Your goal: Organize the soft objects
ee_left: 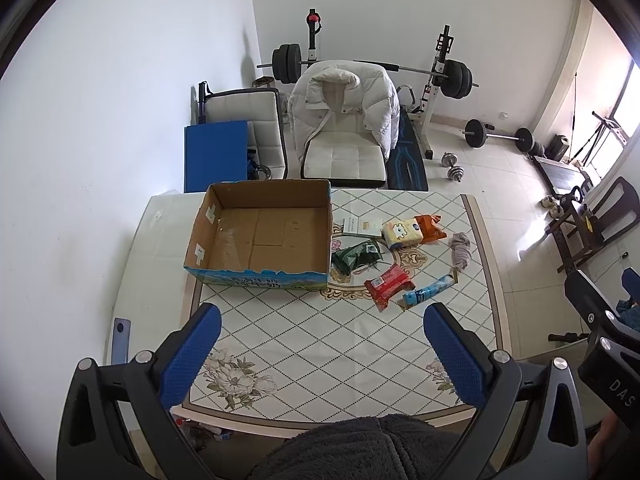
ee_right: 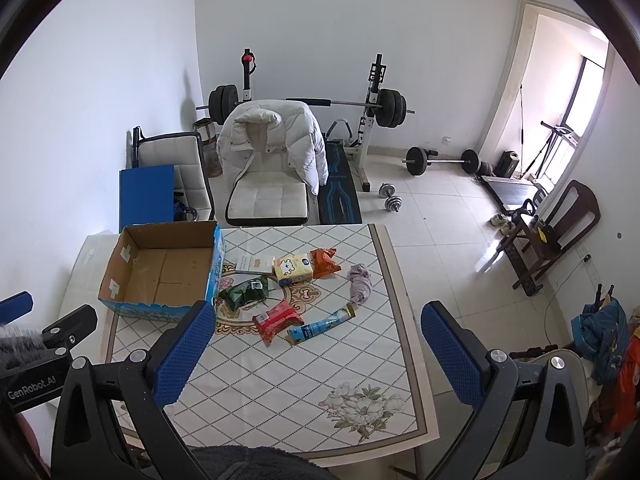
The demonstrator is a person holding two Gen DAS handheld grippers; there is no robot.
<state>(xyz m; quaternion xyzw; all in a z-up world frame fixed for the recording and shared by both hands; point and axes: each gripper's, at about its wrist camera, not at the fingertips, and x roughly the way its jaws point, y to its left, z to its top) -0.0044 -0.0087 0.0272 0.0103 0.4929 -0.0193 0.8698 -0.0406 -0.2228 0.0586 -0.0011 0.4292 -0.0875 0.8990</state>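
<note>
An empty open cardboard box (ee_left: 260, 236) (ee_right: 160, 272) stands at the table's far left. To its right lie soft packs: a green pack (ee_left: 356, 256) (ee_right: 244, 292), a red pack (ee_left: 388, 286) (ee_right: 278, 320), a light blue tube pack (ee_left: 428, 290) (ee_right: 324, 324), a yellow tissue pack (ee_left: 402, 232) (ee_right: 292, 268), an orange pack (ee_left: 432, 228) (ee_right: 326, 262) and a grey sock (ee_left: 460, 250) (ee_right: 360, 282). My left gripper (ee_left: 322, 328) is open and empty above the near table. My right gripper (ee_right: 318, 328) is open and empty, near the packs.
A white flat booklet (ee_left: 362, 226) lies behind the packs. The patterned table (ee_left: 320, 360) has a phone (ee_left: 120, 340) off its left edge. Behind the table are a chair with a white jacket (ee_left: 344, 120), a barbell rack and dumbbells on the floor.
</note>
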